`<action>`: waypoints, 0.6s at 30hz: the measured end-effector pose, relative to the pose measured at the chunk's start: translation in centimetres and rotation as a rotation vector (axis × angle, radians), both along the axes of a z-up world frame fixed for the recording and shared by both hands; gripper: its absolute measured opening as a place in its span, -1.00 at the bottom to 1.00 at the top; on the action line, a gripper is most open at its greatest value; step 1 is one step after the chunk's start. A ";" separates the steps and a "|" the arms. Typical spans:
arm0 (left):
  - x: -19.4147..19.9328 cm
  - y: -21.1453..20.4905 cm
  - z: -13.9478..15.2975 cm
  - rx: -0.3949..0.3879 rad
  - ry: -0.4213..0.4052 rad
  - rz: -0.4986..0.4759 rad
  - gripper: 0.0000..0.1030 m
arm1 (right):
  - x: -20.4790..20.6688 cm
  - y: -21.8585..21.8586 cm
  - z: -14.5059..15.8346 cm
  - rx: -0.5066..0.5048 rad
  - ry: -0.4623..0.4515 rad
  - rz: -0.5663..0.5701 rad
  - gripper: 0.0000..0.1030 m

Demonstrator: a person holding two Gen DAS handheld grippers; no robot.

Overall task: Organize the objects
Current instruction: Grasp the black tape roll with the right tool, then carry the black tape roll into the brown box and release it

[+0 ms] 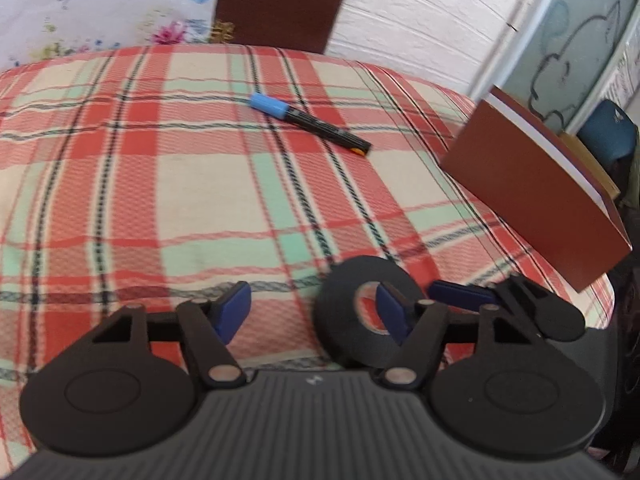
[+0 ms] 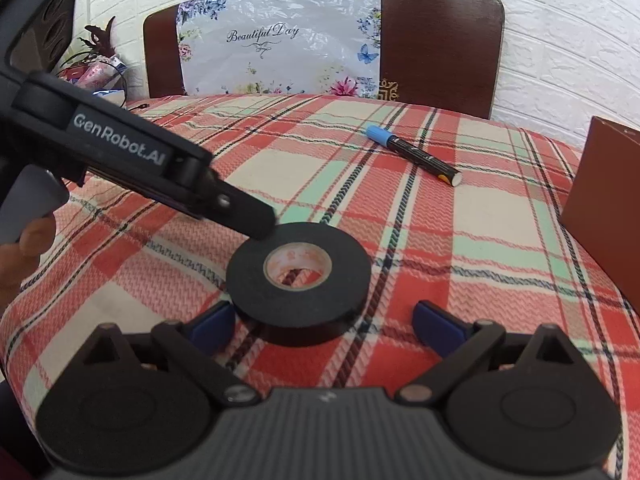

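A black tape roll (image 2: 298,276) lies on the plaid tablecloth (image 2: 400,264), just ahead of my right gripper (image 2: 326,324). That gripper is open, with a blue pad on each side of the roll and clear of it. My left gripper (image 1: 314,312) comes in from the left with its jaws well apart. Its right finger (image 1: 400,316) hangs over the tape roll (image 1: 344,320) at the hole, while the left pad (image 1: 234,312) is over bare cloth. I cannot tell whether that finger touches the roll. A blue-capped black marker (image 1: 308,124) lies further back on the cloth.
A brown box or book (image 1: 532,196) stands at the table's right edge. Behind the table is a brown chair (image 2: 440,40) with a floral plastic bag (image 2: 280,40) draped on it. A finger of my right gripper (image 1: 536,308) sits close to the left one. A person's hand (image 2: 24,248) shows at left.
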State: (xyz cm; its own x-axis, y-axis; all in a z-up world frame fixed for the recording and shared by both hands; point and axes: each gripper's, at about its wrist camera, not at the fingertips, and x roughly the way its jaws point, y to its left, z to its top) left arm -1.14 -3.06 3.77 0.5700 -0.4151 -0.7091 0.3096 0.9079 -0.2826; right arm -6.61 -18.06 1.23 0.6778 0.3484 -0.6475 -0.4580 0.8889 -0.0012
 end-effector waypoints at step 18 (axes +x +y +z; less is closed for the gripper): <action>1.6 -11.2 7.5 0.090 -0.227 -0.157 -0.36 | 0.2 -5.8 5.0 0.069 -0.246 -0.182 0.56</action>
